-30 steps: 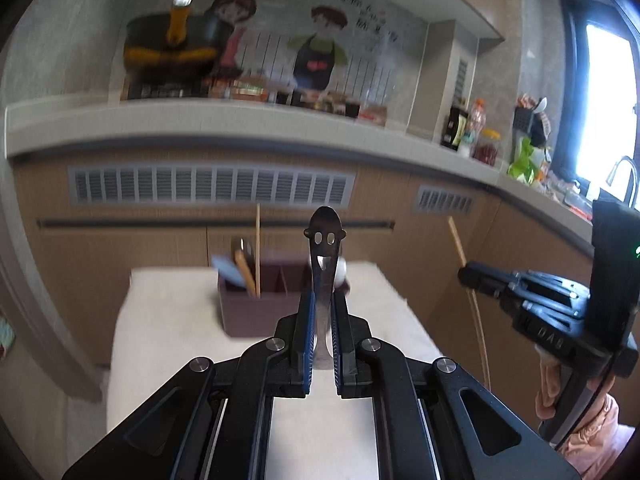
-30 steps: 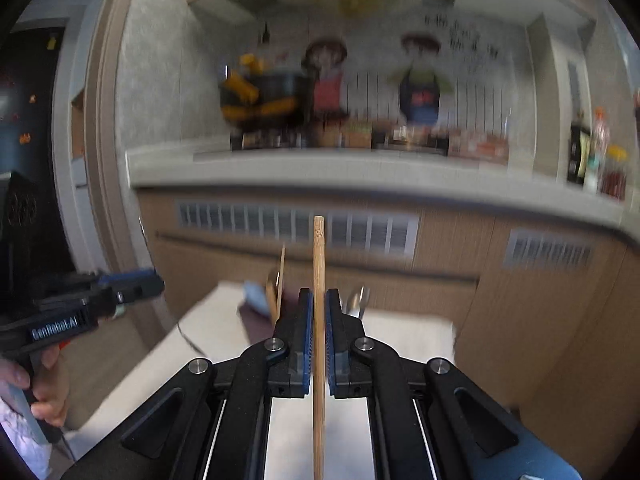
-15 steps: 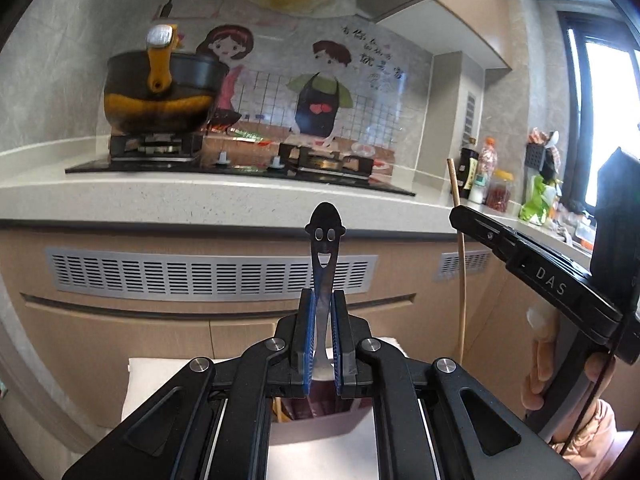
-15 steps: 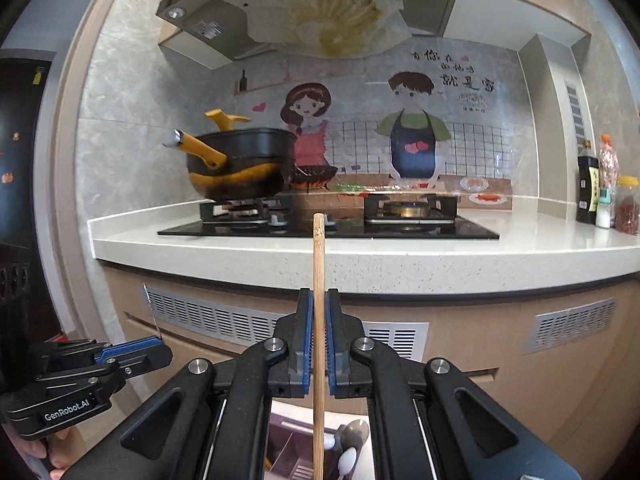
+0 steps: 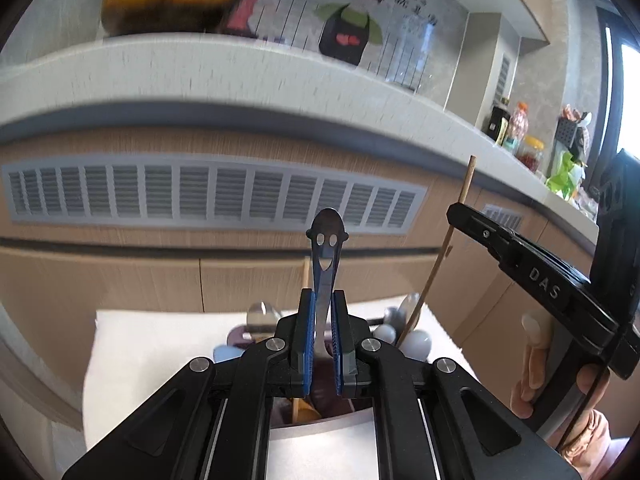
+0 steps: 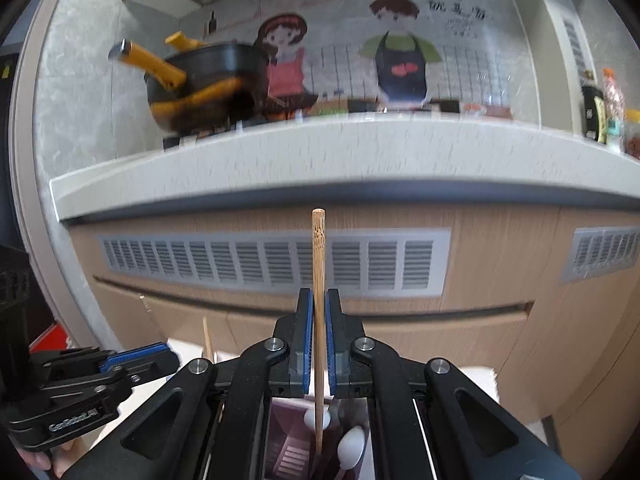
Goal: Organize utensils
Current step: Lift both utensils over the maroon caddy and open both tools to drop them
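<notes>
My left gripper (image 5: 322, 338) is shut on a metal utensil with a smiley-face handle (image 5: 326, 256), held upright just above the mauve utensil holder (image 5: 240, 338) on the white table (image 5: 160, 344). My right gripper (image 6: 318, 340) is shut on a wooden chopstick (image 6: 319, 280), held upright with its lower tip over the holder (image 6: 292, 448), where white spoons (image 6: 352, 450) lie. The right gripper (image 5: 540, 280) and its chopstick (image 5: 448, 248) also show in the left wrist view, at the right. The left gripper (image 6: 132, 360) shows at the lower left of the right wrist view.
The holder contains white spoons (image 5: 416, 344), a blue spoon (image 5: 226, 354) and a wooden chopstick (image 5: 306, 280). Behind the table are wooden cabinets with vents (image 5: 208, 196) under a white counter (image 5: 240, 60). A black and yellow pot (image 6: 204, 80) stands on the stove.
Both grippers have tilted and moved down towards the holder. The chopstick's tip now hangs inside the holder's top, and the holder has come back into both views.
</notes>
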The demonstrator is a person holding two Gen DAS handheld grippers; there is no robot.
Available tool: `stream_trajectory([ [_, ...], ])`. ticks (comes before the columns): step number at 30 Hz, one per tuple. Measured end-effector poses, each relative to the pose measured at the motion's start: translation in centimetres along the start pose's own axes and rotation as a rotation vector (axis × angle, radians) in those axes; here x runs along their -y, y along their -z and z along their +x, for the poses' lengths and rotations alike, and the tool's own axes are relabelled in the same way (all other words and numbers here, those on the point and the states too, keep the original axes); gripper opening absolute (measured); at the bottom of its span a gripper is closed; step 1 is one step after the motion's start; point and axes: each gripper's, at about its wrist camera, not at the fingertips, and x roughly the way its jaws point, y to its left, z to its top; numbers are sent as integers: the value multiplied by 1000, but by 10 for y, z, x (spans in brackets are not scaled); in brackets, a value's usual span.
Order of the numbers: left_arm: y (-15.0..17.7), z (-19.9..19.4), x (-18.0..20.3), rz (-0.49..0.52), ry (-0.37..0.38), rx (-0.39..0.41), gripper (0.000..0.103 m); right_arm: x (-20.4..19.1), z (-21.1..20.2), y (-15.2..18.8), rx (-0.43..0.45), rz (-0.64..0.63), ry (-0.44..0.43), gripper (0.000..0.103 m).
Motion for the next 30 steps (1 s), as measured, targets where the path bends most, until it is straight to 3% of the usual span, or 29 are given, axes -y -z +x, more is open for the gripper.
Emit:
stream_trajectory([
  [13, 50, 37, -8, -22, -36, -152, 9, 3, 25, 69, -261, 5, -9, 6],
  [16, 55, 36, -7, -34, -41, -171, 11, 7, 15, 74, -285, 26, -34, 18],
  [18, 57, 27, -3, -39, -54, -163, 12, 8, 2, 75, -268, 26, -37, 42],
  [21, 59, 7, 6, -28, -94, -134, 27, 7, -30, 78, -224, 19, -23, 62],
  [23, 64, -11, 13, -20, -125, -107, 50, 4, -51, 79, -205, 9, -12, 69],
  [30, 97, -73, 44, 17, -252, -8, 80, 3, -121, 107, -174, 36, 14, 93],
])
